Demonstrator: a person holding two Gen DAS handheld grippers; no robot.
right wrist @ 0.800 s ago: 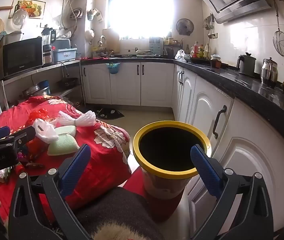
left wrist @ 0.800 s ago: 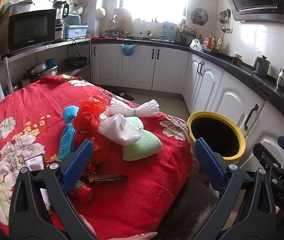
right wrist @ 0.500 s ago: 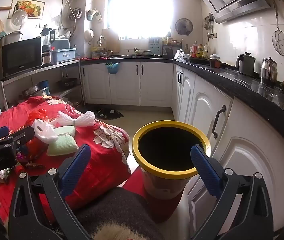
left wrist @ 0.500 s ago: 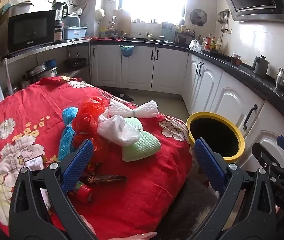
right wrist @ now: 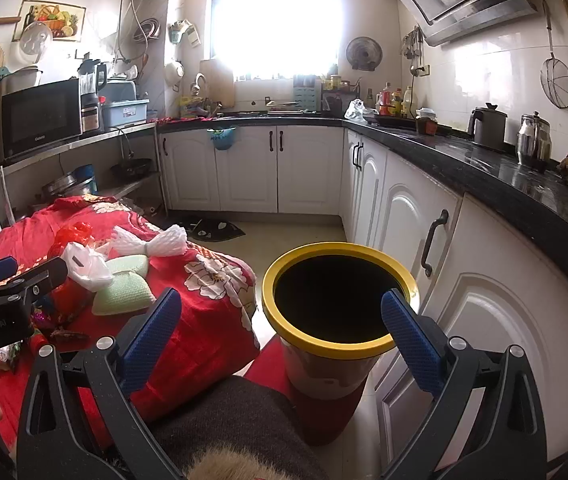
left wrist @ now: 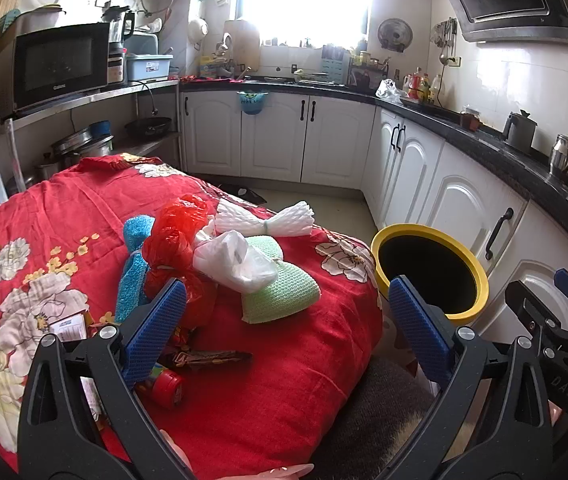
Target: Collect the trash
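Note:
Trash lies heaped on a red flowered cloth (left wrist: 64, 216): a white plastic bag (left wrist: 236, 260), a red plastic bag (left wrist: 176, 236), green foam sleeves (left wrist: 284, 292), white foam netting (left wrist: 268, 220), a blue mesh piece (left wrist: 134, 268), a dark wrapper (left wrist: 208, 357) and a red cap (left wrist: 166, 388). A yellow-rimmed bin (right wrist: 340, 300) with a dark inside stands on the floor right of the table. My left gripper (left wrist: 286, 332) hovers open over the table's near edge, nothing between its blue pads. My right gripper (right wrist: 280, 340) is open too, low in front of the bin.
White cabinets (right wrist: 308, 168) under a black counter (right wrist: 484, 168) wrap the back and right, close behind the bin. A kettle (right wrist: 488, 128) and bottles stand on the counter. A microwave (left wrist: 60, 66) sits on a left shelf. A dark furry seat (right wrist: 236, 432) lies below the grippers.

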